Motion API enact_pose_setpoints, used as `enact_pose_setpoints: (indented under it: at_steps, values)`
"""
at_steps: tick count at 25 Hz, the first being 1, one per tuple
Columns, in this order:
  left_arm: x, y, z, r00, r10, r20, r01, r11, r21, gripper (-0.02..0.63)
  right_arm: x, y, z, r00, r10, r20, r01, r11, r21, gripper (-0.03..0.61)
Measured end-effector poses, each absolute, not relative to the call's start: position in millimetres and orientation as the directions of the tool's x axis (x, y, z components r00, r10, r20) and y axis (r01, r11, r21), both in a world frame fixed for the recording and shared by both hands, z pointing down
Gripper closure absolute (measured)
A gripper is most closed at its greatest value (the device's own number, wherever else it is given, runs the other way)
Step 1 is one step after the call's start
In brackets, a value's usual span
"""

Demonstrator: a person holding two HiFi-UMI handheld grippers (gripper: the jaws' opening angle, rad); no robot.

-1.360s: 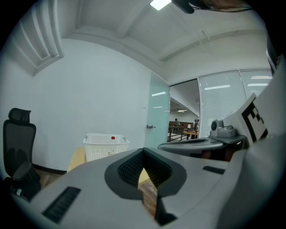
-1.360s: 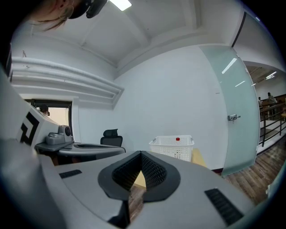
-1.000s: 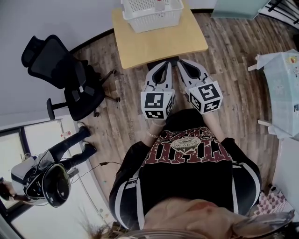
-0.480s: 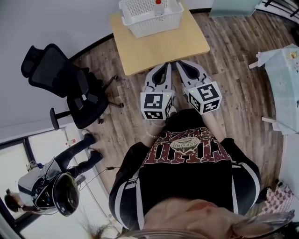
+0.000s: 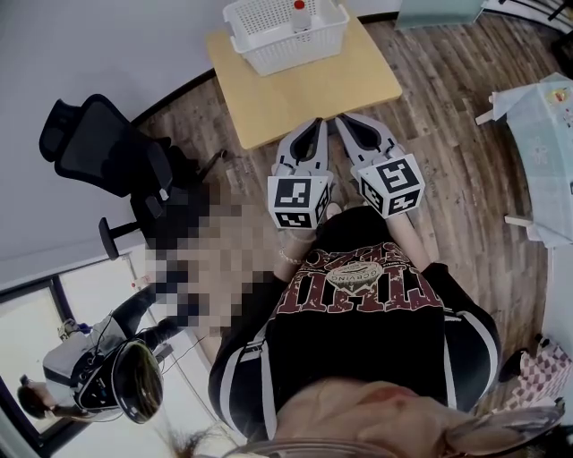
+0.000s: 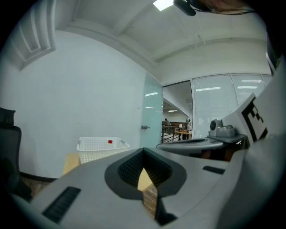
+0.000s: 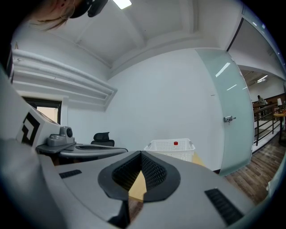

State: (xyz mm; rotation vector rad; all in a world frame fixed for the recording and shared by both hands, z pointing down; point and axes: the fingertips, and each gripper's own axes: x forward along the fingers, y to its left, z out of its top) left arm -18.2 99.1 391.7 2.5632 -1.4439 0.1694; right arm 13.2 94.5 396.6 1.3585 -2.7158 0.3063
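Closest in, held side by side in front of the person's chest, the left gripper [image 5: 313, 125] and the right gripper [image 5: 345, 121] both point forward. Each gripper view shows its ribbed black pads meeting at the tips with nothing caught between them, only a sliver of yellow surface and wooden boards showing through the notch below. So both are closed and empty.

Just past the tips lies the near edge of the counter [image 5: 304, 94], a small pale-yellow top standing on the wooden floor [image 5: 430, 116]. Neither gripper touches it.

At the counter's far edge sits a white perforated basket [image 5: 269, 55], and inside it stands a bottle [image 5: 303, 12] with a red cap, upright, towards the back wall of the basket. Both are well apart from the grippers.

The basket looks like thin moulded plastic: probably light, fairly stiff, a little springy at the walls, and best taken by its thick rim or an end handle. The bottle seems small and light, likely smooth-sided, so a hold round its body below the cap should be surer than on the cap itself.

Left of the counter stands a black office chair [image 5: 98, 152]; behind everything are a white wall [image 6: 80, 89] and a frosted glass door [image 7: 228, 116].
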Motion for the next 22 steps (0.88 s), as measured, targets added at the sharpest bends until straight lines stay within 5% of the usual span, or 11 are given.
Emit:
enact_pose_setpoints:
  at_steps: [22]
  values:
    - [-10.6, 58.0, 392.9, 0.45, -0.869, 0.207, -0.893, -0.436, 0.114, 0.566, 19.4, 49.1, 399.7, -0.664, -0.725, 0.183, -0.748, 0.649, -0.143, 0.561]
